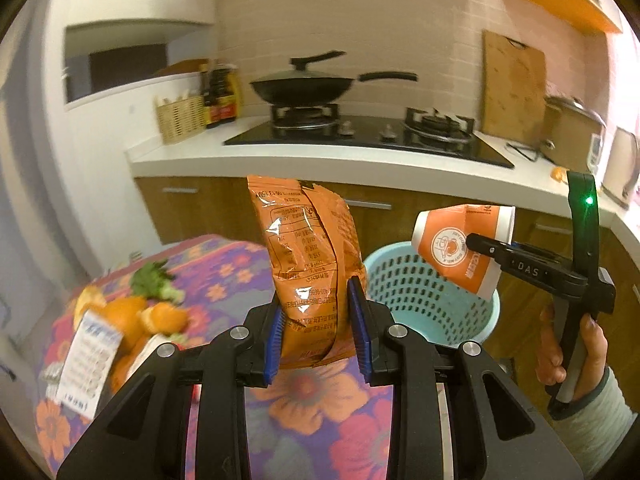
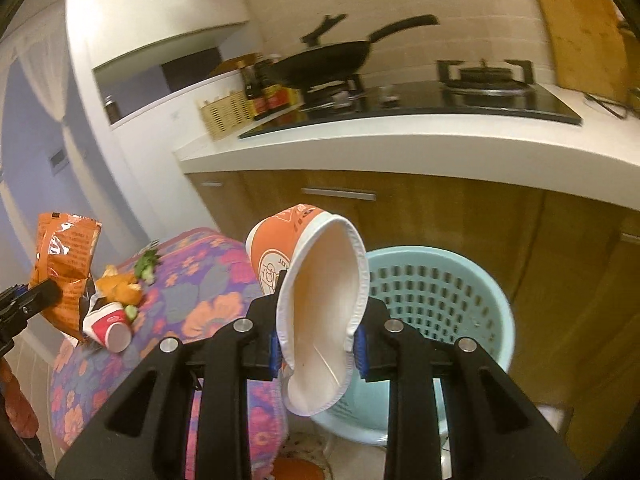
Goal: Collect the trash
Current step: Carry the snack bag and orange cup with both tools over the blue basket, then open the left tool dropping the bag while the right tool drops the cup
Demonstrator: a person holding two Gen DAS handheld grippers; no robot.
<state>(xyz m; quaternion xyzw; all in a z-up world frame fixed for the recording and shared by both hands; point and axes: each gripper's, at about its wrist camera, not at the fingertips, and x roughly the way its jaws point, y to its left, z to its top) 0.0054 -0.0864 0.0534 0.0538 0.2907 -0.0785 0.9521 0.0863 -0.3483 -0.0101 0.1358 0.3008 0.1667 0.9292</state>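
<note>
My left gripper [image 1: 316, 312] is shut on an orange snack bag [image 1: 308, 256], which stands up between the blue pads over the flowered table [image 1: 320, 404]. My right gripper [image 2: 318, 344] is shut on a squashed orange-and-white paper cup [image 2: 320, 300], its open mouth facing the camera. The left wrist view shows that cup [image 1: 460, 248] held out over the rim of the light-blue trash basket [image 1: 432, 304]. In the right wrist view the basket [image 2: 440, 292] sits just behind the cup, and the snack bag [image 2: 66, 268] hangs at the far left.
Orange peels [image 1: 132, 316], green scraps [image 1: 154, 280] and a printed paper [image 1: 86, 360] lie on the table's left part. A red-and-white cup [image 2: 110, 324] lies tipped there too. Behind are wooden cabinets, a white counter [image 2: 400, 148], a stove and a black wok [image 1: 304, 84].
</note>
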